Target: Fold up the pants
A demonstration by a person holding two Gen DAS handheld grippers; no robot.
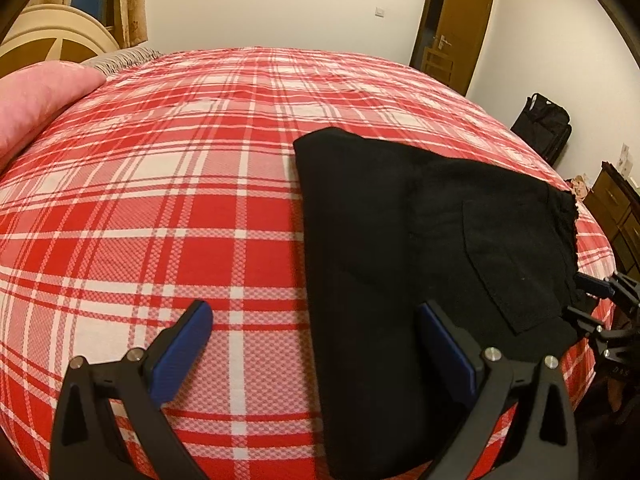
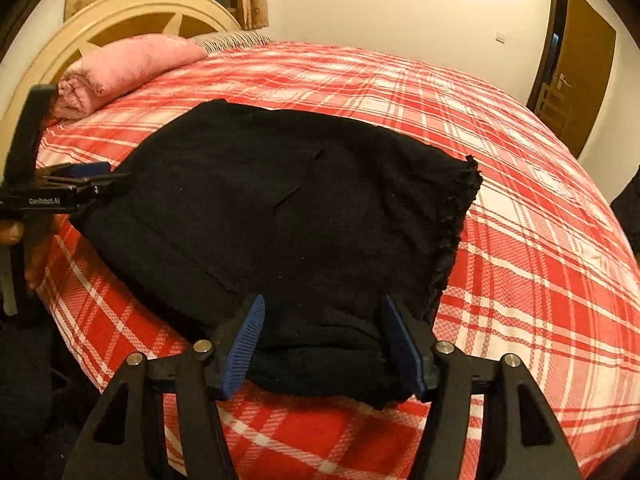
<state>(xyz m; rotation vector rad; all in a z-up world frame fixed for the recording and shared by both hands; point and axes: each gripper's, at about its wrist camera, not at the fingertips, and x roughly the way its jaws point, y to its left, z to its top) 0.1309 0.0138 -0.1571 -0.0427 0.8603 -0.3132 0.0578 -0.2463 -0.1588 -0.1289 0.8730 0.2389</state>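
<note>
I am hovering both grippers, left gripper (image 1: 316, 354) and right gripper (image 2: 322, 346), fingers spread wide, over the soft, limp folded black cotton pants (image 2: 280, 216); I judge its thick near edge grips best.

Both low, close, sharing pants (image 1: 420, 260)

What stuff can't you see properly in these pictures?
- Black pants: layers underneath hidden by the top fabric, both views.
- Left hand-held gripper: handle cut off by the bottom edge.
- Right hand-held gripper: whether its pads touch fabric is unclear.
- Doorway: too dark.
</note>
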